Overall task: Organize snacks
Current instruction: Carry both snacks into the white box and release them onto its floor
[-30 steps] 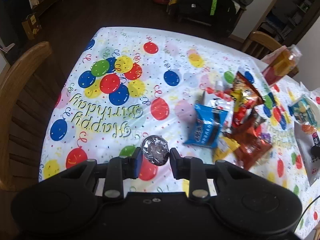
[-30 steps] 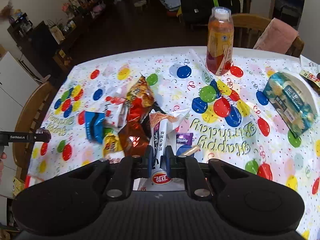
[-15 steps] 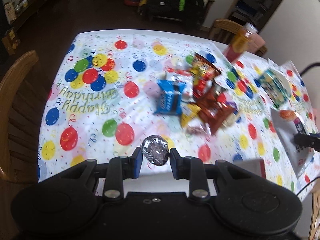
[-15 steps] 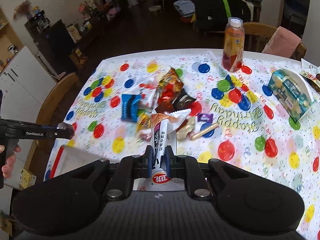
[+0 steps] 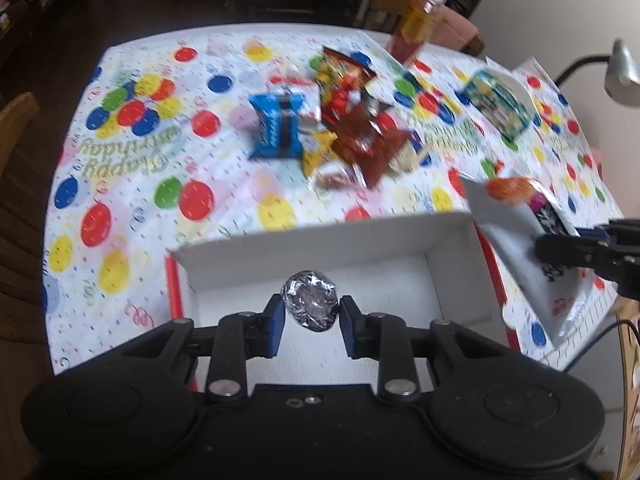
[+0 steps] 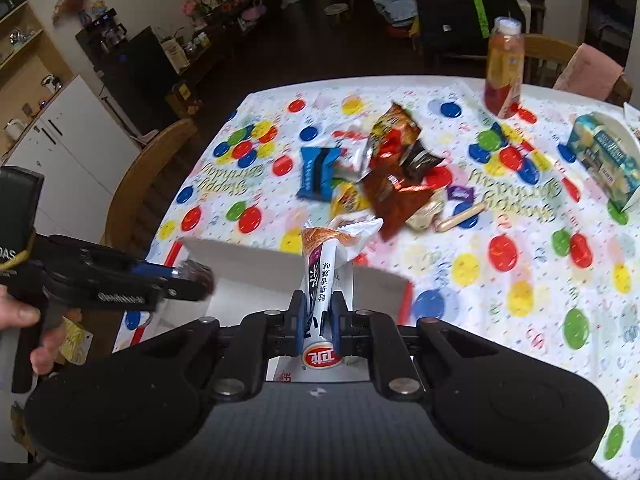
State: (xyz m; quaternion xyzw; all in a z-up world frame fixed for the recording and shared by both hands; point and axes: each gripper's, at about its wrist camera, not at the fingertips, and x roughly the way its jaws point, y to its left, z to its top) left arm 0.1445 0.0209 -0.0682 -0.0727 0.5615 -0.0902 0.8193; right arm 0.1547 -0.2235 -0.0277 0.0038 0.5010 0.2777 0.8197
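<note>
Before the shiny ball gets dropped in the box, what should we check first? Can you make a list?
1. Foil ball held by the left gripper: ok.
2. Ball above the open white box: ok.
3. Box floor under the ball bare: ok, as far as visible.
4. White snack packet clamped in the right gripper: ok.
5. The two grippers apart from each other: ok.
6. Height of ball above the box floor: cannot tell.

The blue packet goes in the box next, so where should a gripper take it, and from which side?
Judging by its pose, the blue packet lies flat at the left edge of the pile, with bare tablecloth on its left. Come from above and the left, pinching across its narrower width near the free left edge.
</note>
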